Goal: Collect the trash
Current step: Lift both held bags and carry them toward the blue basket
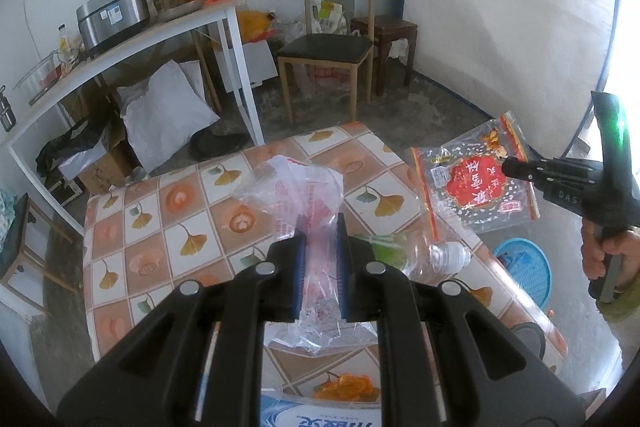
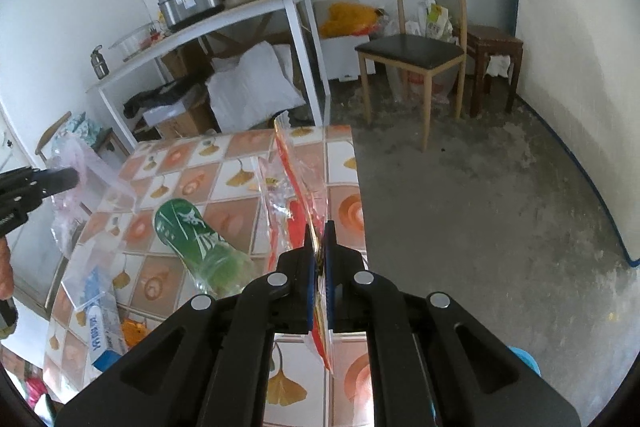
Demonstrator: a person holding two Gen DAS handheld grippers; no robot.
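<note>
Left tongs (image 1: 320, 231) pinch clear bag (image 1: 308, 195); right tongs (image 2: 319, 237) seemingly clamp red wrapper (image 2: 298, 187).

Each fisheye rides close behind its own claw, looking forward and down along the fingers. The left claw (image 1: 320, 227) view faces across the tiled worktop (image 1: 160, 227); the right claw (image 2: 319, 233) view looks over the worktop's far corner. Both share the worktop, white side table (image 1: 168, 31) and wooden chair (image 1: 326, 47) beyond.

Table (image 1: 168, 227): orange-and-white checks with yellow ginkgo leaves. Bottle (image 2: 196, 243): clear, green label. Snack bag (image 1: 476, 175): clear, red panel. Basket (image 1: 528, 267): blue.
</note>
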